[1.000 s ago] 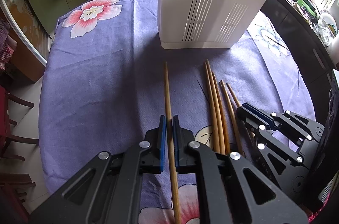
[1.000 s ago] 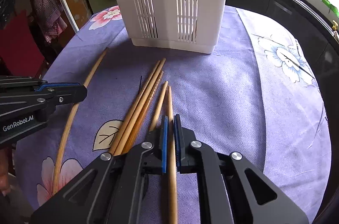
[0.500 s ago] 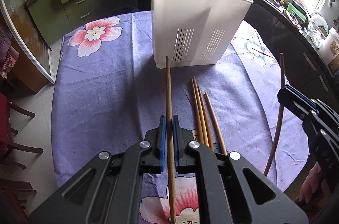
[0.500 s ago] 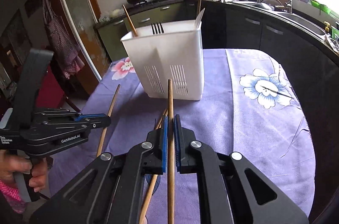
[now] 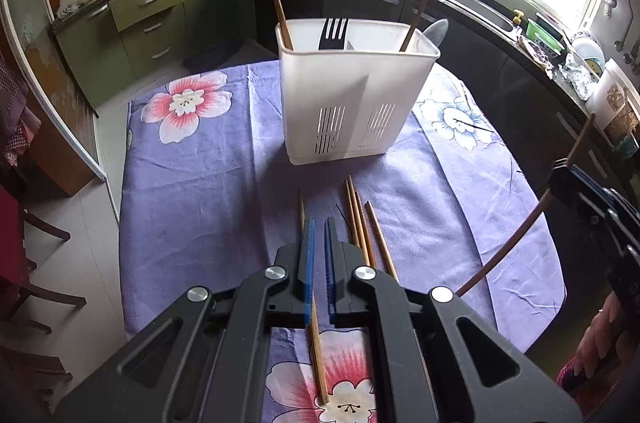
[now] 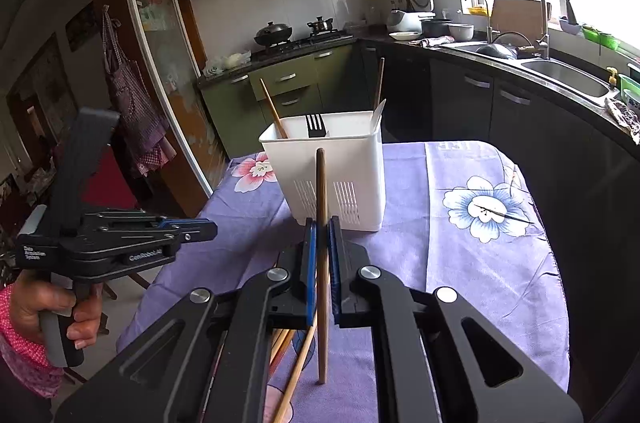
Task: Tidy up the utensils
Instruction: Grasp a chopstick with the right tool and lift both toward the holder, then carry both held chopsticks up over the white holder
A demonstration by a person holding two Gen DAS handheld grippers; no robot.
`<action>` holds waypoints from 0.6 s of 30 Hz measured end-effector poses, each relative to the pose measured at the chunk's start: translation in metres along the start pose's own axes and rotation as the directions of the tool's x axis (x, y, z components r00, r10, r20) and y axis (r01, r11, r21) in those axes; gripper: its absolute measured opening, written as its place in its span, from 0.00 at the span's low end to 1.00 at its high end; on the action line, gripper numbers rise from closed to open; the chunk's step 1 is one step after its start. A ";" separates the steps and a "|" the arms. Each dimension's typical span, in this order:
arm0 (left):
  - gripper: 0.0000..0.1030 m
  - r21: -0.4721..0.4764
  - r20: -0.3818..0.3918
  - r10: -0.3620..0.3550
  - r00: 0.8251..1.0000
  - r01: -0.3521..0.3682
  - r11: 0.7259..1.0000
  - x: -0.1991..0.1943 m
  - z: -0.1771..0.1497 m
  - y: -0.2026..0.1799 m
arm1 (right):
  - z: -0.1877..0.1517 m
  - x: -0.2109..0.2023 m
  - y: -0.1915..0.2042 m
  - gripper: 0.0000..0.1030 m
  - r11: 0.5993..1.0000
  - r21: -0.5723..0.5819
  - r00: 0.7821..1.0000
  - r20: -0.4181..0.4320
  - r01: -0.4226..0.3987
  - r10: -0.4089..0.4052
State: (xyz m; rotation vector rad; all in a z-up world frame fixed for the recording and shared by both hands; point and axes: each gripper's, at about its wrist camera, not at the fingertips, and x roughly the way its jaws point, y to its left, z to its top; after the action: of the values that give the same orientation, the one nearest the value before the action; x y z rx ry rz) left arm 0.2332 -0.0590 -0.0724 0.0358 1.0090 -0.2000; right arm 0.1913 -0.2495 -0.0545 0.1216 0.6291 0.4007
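Observation:
A white slotted utensil caddy (image 5: 356, 103) stands on the purple flowered cloth (image 5: 208, 183); it also shows in the right wrist view (image 6: 332, 175). It holds a black fork (image 5: 334, 33) and two upright chopsticks. My left gripper (image 5: 319, 223) is raised with its jaws slightly apart and empty; a wooden chopstick (image 5: 318, 351) lies on the cloth under it. Three more chopsticks (image 5: 362, 223) lie to its right. My right gripper (image 6: 322, 223) is shut on a brown chopstick (image 6: 322, 183), lifted above the table; it shows at the right of the left wrist view (image 5: 568, 183).
Kitchen counters with a sink (image 6: 560, 75) and a stove (image 6: 296, 35) run behind the table. Dark wooden chairs (image 5: 24, 263) stand left of the table. The table edge drops off on the right (image 6: 556, 263).
Both grippers have risen well above the table. The left gripper has let go of its chopstick, which now lies on the cloth. The right still carries its chopstick.

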 end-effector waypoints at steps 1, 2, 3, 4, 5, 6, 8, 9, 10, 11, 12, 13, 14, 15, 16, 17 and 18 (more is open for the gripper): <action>0.05 0.002 -0.020 0.004 1.000 -0.004 1.000 0.011 0.001 0.000 | 0.000 -0.001 0.000 0.07 1.000 0.000 1.000 0.000 -0.002 0.002; 0.05 -0.003 -0.037 0.002 0.999 -0.002 1.000 0.020 0.000 0.001 | 0.000 -0.002 0.000 0.07 1.000 0.000 1.000 -0.001 -0.002 0.002; 0.05 -0.010 -0.070 -0.001 0.998 0.000 1.000 0.035 0.000 0.001 | 0.000 -0.002 -0.001 0.07 1.000 -0.002 1.000 -0.001 -0.001 0.001; 0.05 -0.011 -0.093 -0.005 0.996 0.004 1.000 0.046 -0.001 0.002 | 0.000 -0.003 0.000 0.07 1.000 -0.003 1.000 -0.001 0.000 0.000; 0.05 -0.020 -0.124 -0.005 0.992 0.003 1.000 0.060 -0.001 0.003 | 0.000 -0.003 -0.001 0.07 1.000 -0.003 1.000 -0.002 0.000 0.000; 0.05 -0.025 -0.144 0.001 0.990 -0.005 1.000 0.072 -0.003 0.004 | 0.000 -0.004 -0.001 0.07 1.000 -0.004 1.000 -0.003 0.001 -0.001; 0.05 -0.023 -0.172 0.015 0.985 -0.020 1.000 0.089 -0.004 0.004 | 0.000 -0.005 -0.003 0.07 1.000 -0.003 1.000 -0.003 0.003 -0.003; 0.05 -0.025 -0.181 0.020 0.983 -0.025 0.999 0.094 -0.005 0.005 | 0.001 -0.006 -0.004 0.07 1.000 -0.003 1.000 -0.004 0.004 -0.004; 0.05 -0.023 -0.192 0.022 0.981 -0.027 0.999 0.100 -0.005 0.005 | 0.001 -0.006 -0.005 0.07 1.000 -0.001 1.000 -0.004 0.004 -0.004; 0.05 -0.023 -0.201 0.023 0.979 -0.029 0.999 0.105 -0.005 0.005 | 0.001 -0.006 -0.005 0.07 1.000 0.001 1.000 -0.004 0.004 -0.004; 0.05 -0.028 -0.209 0.026 0.977 -0.033 0.999 0.109 -0.005 0.006 | 0.001 -0.006 -0.006 0.07 1.000 0.002 1.000 -0.003 0.003 -0.003; 0.05 -0.032 -0.217 0.029 0.976 -0.037 0.999 0.113 -0.005 0.007 | 0.000 -0.006 -0.006 0.07 1.000 0.003 1.000 -0.003 0.003 -0.003; 0.05 -0.030 -0.222 0.030 0.975 -0.038 0.999 0.116 -0.005 0.007 | 0.000 -0.006 -0.006 0.07 1.000 0.004 1.000 -0.003 0.001 -0.001; 0.06 -0.030 -0.225 0.033 0.974 -0.040 0.999 0.118 -0.005 0.008 | 0.000 -0.006 -0.006 0.07 1.000 0.004 1.000 -0.002 0.001 -0.001; 0.06 -0.030 -0.227 0.034 0.973 -0.042 0.999 0.120 -0.005 0.008 | 0.000 -0.006 -0.006 0.07 1.000 0.004 1.000 -0.002 0.001 -0.001; 0.07 -0.030 -0.231 0.036 0.972 -0.044 0.999 0.122 -0.004 0.008 | 0.000 -0.006 -0.006 0.07 1.000 0.004 1.000 -0.004 0.000 0.000; 0.08 -0.032 -0.235 0.039 0.971 -0.048 0.998 0.124 -0.004 0.008 | 0.000 -0.006 -0.005 0.07 1.000 0.005 1.000 -0.004 0.000 0.000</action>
State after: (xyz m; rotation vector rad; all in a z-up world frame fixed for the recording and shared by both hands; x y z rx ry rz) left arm 0.2957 -0.0696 -0.1797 0.0481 1.2468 -0.1387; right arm 0.1889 -0.2562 -0.0523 0.1252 0.6339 0.3992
